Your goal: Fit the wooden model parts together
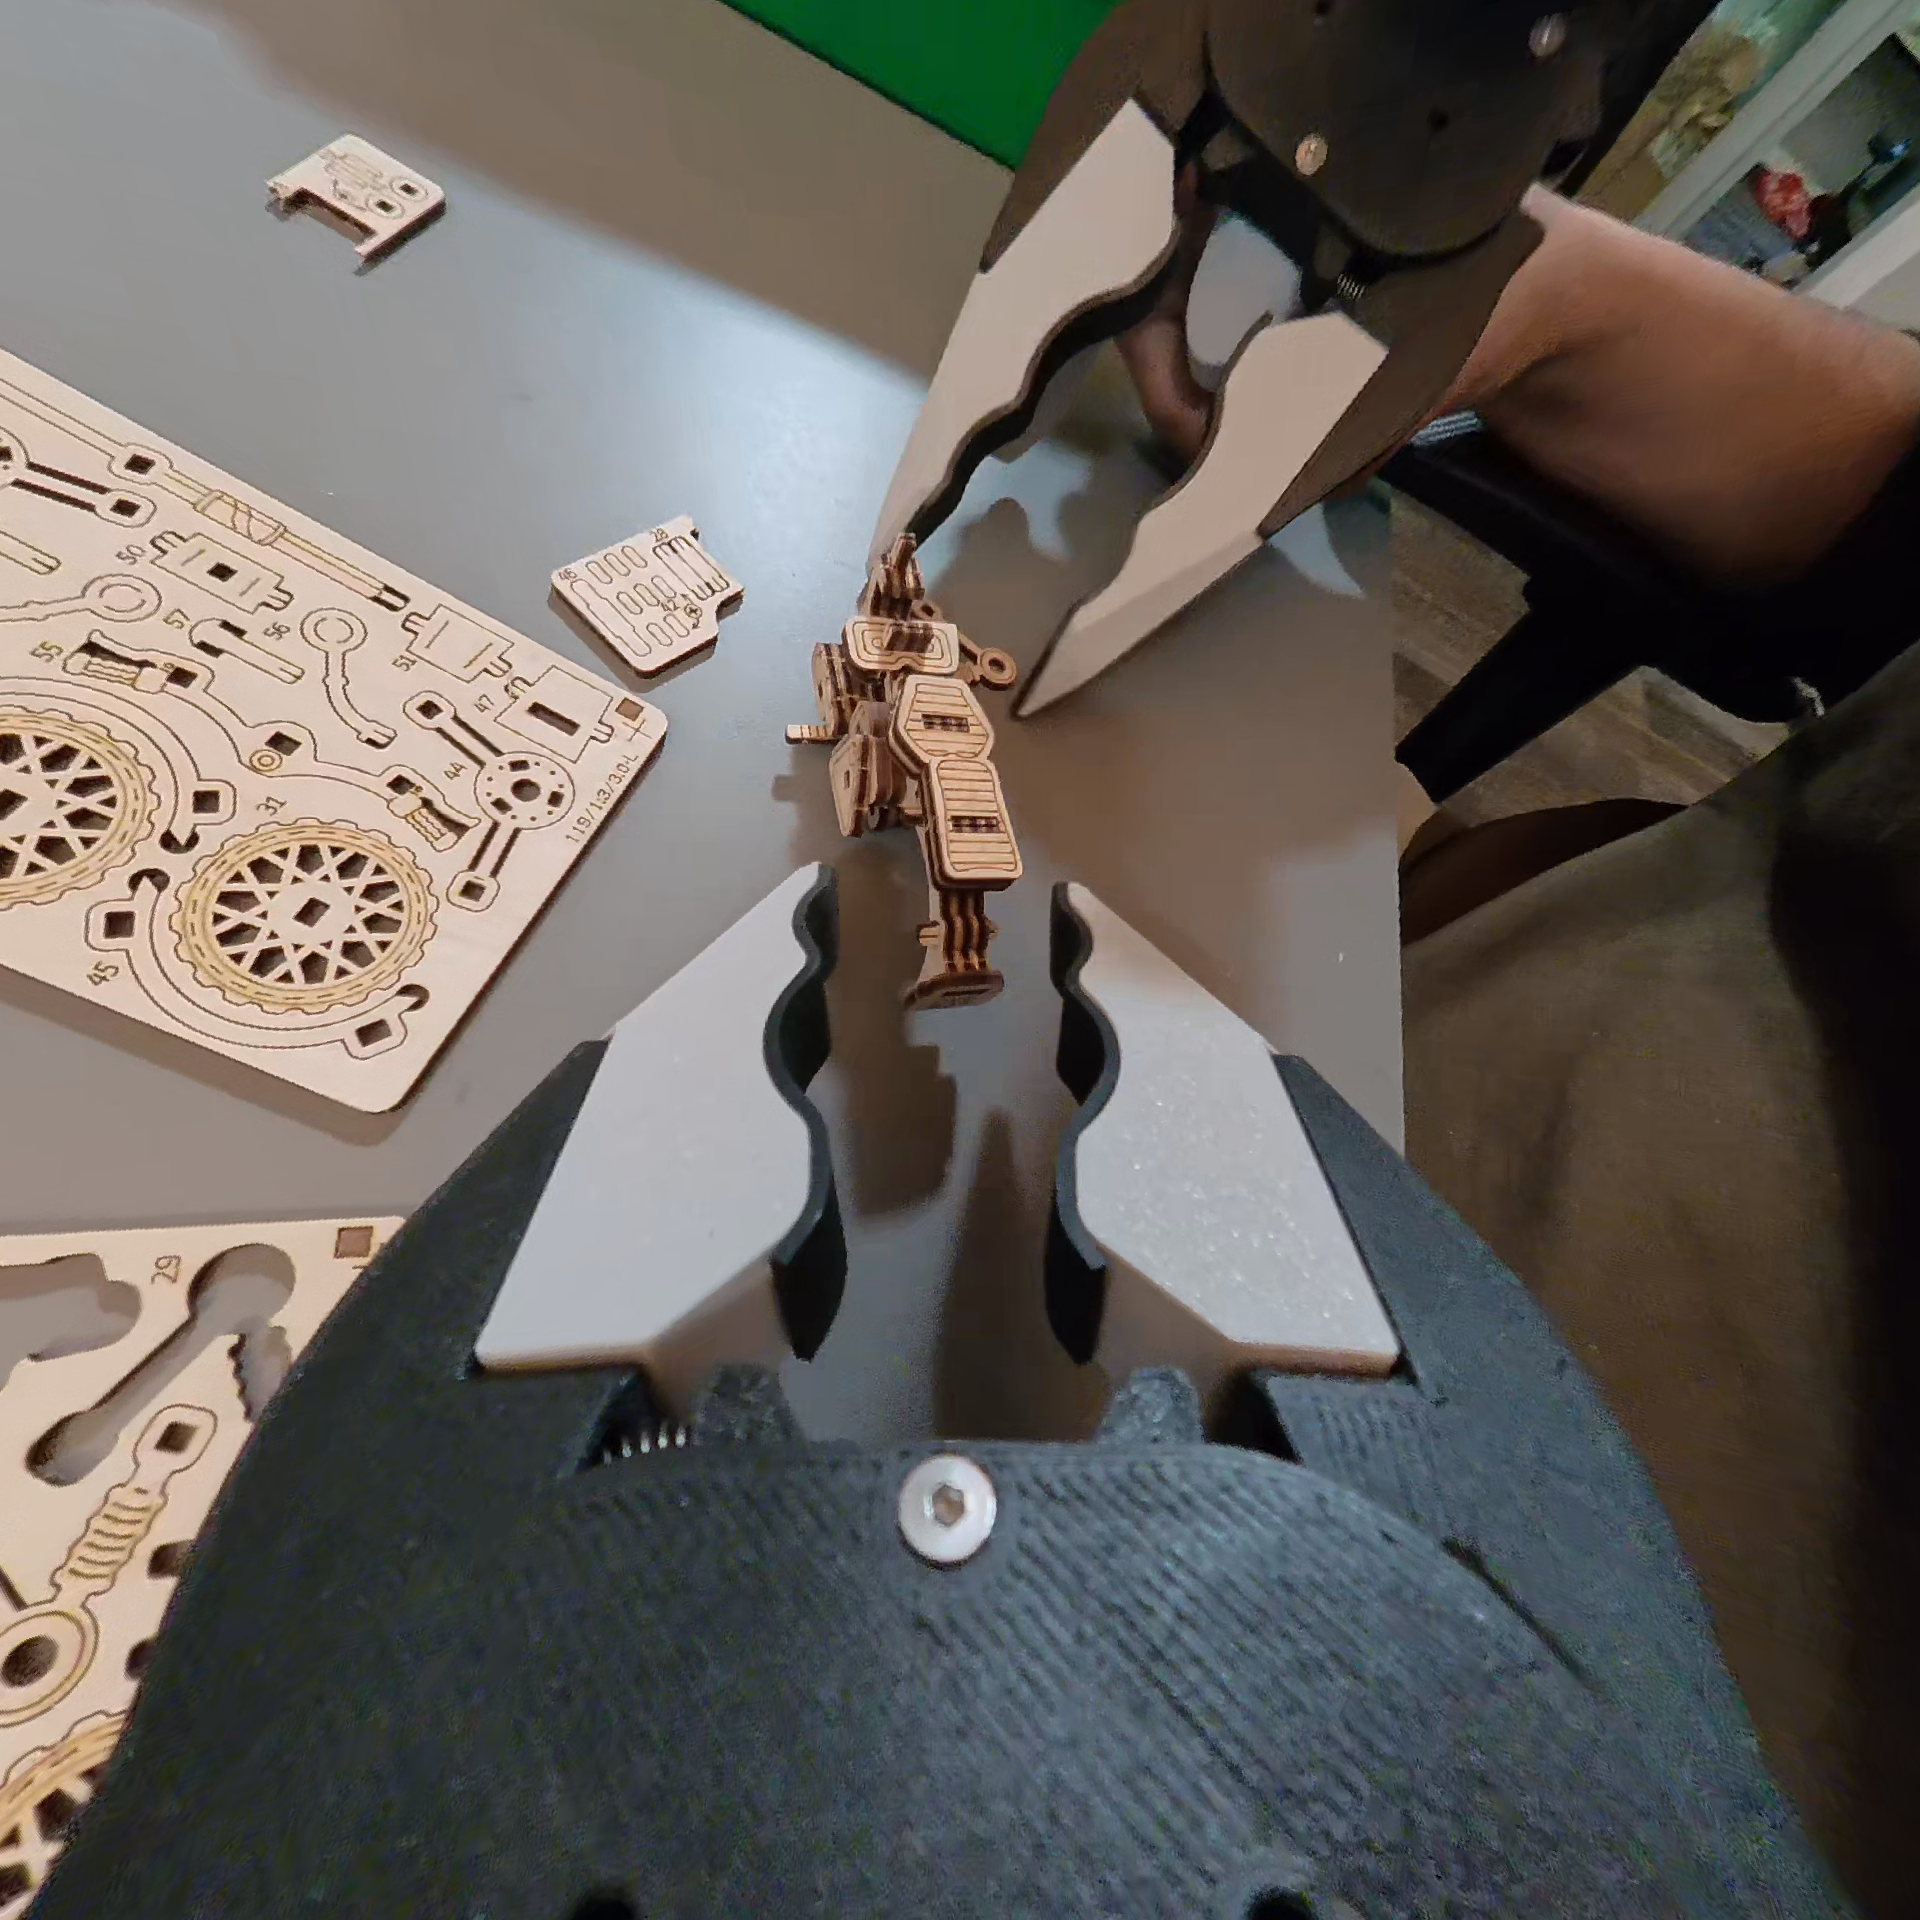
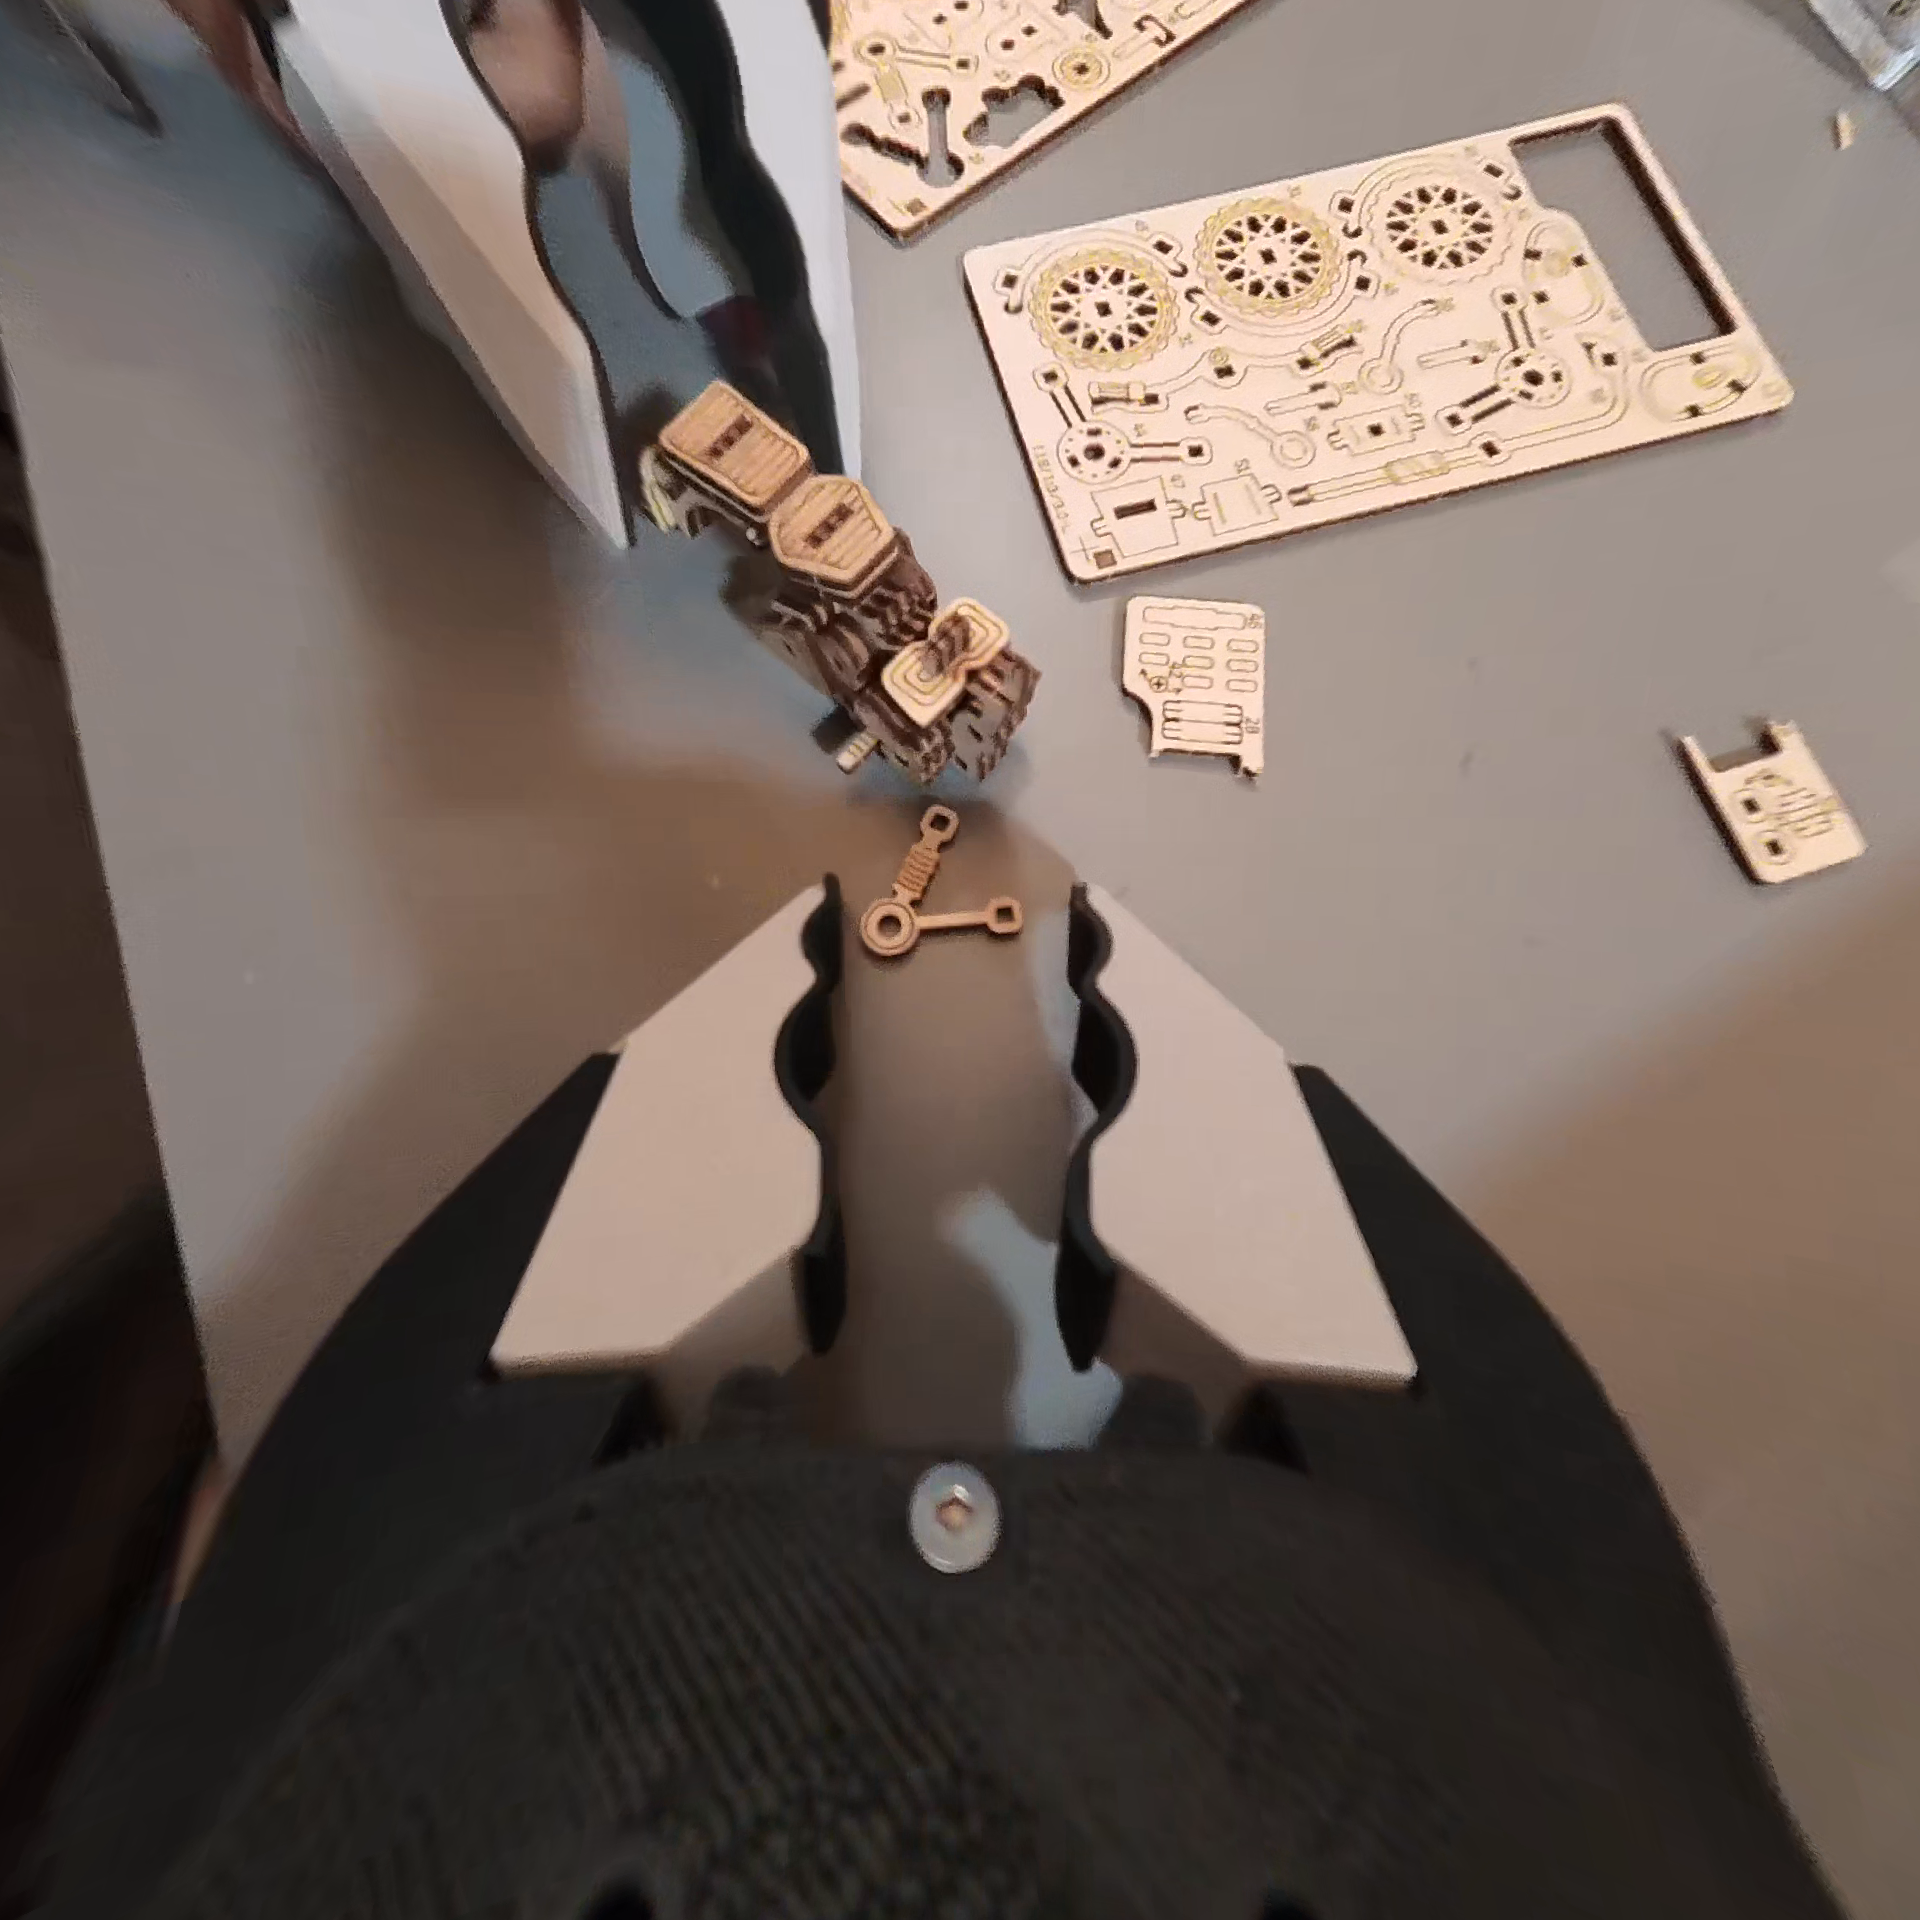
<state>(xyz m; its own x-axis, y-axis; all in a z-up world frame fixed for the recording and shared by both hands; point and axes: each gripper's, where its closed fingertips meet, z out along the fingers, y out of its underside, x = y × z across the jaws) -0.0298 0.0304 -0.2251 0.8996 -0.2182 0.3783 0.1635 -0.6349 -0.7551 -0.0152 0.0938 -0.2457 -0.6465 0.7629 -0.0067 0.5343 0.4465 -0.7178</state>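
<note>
A small, partly built wooden model (image 1: 914, 769) stands on the grey table (image 1: 623, 364). My left gripper (image 1: 940, 894) is open, and the model's near end sits between its fingertips without being clamped. My right gripper (image 1: 966, 623) is open at the model's far end. In the right wrist view the model (image 2: 831, 582) lies ahead. A flat V-shaped wooden part (image 2: 925, 904) with a ring at its corner lies on the table between my right gripper's (image 2: 951, 899) open fingertips. The left gripper (image 2: 738, 509) shows beyond, straddling the model's other end.
A wooden parts sheet with spoked wheels (image 1: 260, 779) (image 2: 1351, 364) and a second sheet (image 1: 125, 1455) (image 2: 987, 94) lie beside the model. Two small offcuts (image 1: 649, 597) (image 1: 358, 192) lie farther out. The table edge (image 1: 1392, 831) runs close by, and a person's forearm (image 1: 1662, 416) is beyond it. My hands' fingertips stand some 8 cm from each other.
</note>
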